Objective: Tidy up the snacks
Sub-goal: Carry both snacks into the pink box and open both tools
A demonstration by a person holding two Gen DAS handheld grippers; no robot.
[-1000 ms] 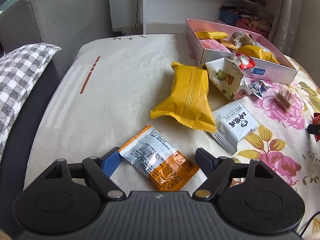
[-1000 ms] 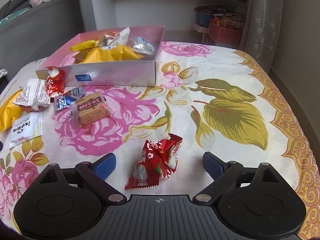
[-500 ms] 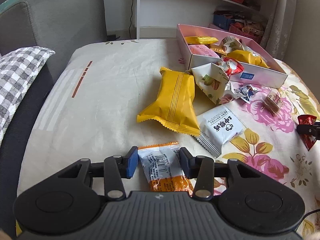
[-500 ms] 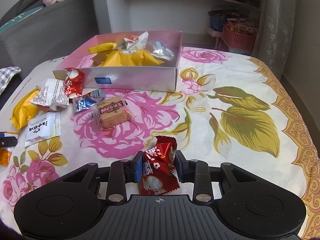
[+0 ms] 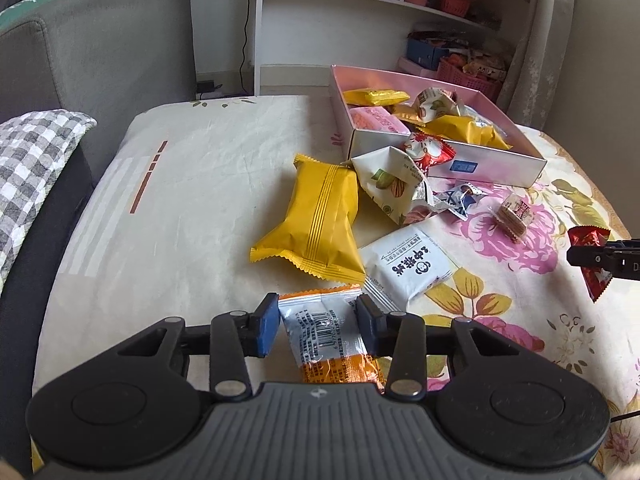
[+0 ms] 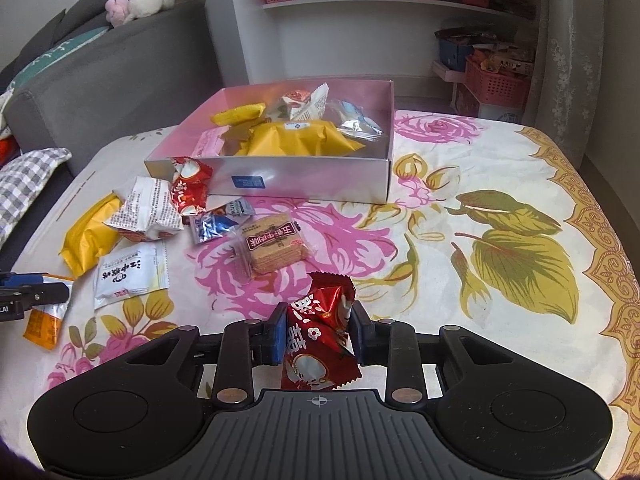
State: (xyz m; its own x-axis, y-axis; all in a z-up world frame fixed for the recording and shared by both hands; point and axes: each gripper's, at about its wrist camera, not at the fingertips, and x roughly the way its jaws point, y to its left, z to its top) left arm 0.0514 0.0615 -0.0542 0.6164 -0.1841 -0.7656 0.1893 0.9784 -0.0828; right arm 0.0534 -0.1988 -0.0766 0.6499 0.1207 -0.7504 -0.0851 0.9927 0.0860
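My left gripper (image 5: 318, 320) grips an orange-and-white snack packet (image 5: 326, 344) near the table's front; its jaws are still closing, and the blue pads press the packet's sides. My right gripper (image 6: 318, 334) is shut on a red foil packet (image 6: 316, 364), held just above the floral cloth. From the left wrist view the same red packet (image 5: 587, 238) hangs at the far right. A pink box (image 6: 304, 180) with several snacks inside stands at the back. Loose in front of it lie a yellow pack (image 5: 320, 220), a white packet (image 5: 408, 268), a nut packet (image 5: 394, 184) and a biscuit pack (image 6: 274, 246).
A grey sofa (image 5: 100, 52) with a checked cushion (image 5: 32, 160) runs along the left of the table. White shelves (image 6: 360, 4) and a red basket (image 6: 498, 84) stand behind. The cloth's patterned border (image 6: 600, 248) marks the right edge, with bare floral cloth (image 6: 500, 216) right of the box.
Both grippers went from wide open around their packets to shut on them. The right one has lifted the red packet slightly; the orange-and-white packet now sits straight between the left pads.
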